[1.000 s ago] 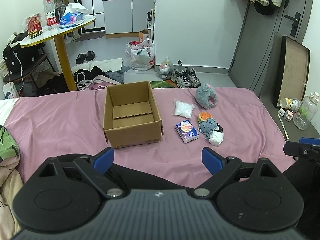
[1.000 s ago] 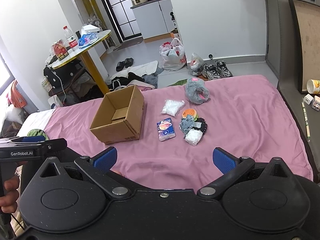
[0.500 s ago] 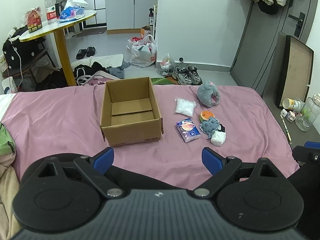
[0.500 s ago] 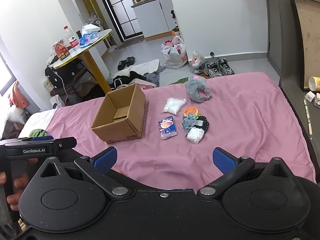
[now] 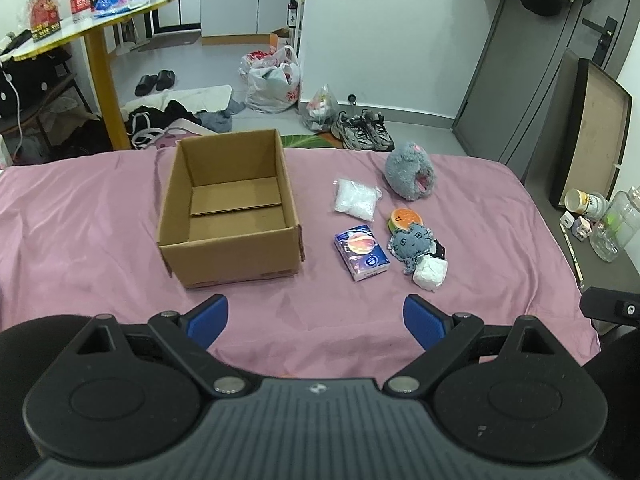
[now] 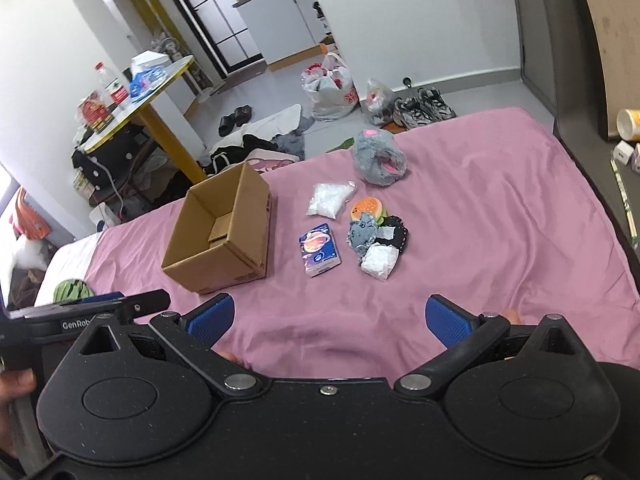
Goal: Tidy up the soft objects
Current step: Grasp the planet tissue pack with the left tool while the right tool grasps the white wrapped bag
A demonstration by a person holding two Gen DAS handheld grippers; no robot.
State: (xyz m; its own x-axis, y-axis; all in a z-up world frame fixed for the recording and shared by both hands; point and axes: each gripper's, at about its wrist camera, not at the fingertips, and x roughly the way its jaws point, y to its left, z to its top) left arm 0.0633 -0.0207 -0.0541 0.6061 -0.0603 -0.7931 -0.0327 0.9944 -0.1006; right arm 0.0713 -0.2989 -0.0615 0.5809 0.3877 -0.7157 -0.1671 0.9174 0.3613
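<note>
An open, empty cardboard box [image 5: 232,216] [image 6: 224,236] stands on the pink bed sheet [image 5: 80,240] [image 6: 500,208]. To its right lie a grey plush slipper [image 5: 410,176] [image 6: 378,158], a white bag [image 5: 356,200] [image 6: 329,199], a blue tissue pack [image 5: 362,252] [image 6: 319,255], a burger toy [image 5: 404,218] [image 6: 367,209], a grey plush [image 5: 412,246] [image 6: 361,234] and a white wad [image 5: 430,274] [image 6: 379,261]. My left gripper [image 5: 316,320] is open near the bed's front edge. My right gripper [image 6: 330,318] is open too, holding nothing.
Beyond the bed are a yellow-legged table [image 5: 100,36] with bottles, clothes, bags and shoes [image 5: 362,128] on the floor. A board [image 5: 592,136] leans on the right wall beside jars [image 5: 612,224]. A hand [image 6: 14,384] holds the left gripper's handle.
Both grippers have moved forward and a little lower toward the bed, so the box and soft items look larger. Both stay open; nothing on the bed has moved.
</note>
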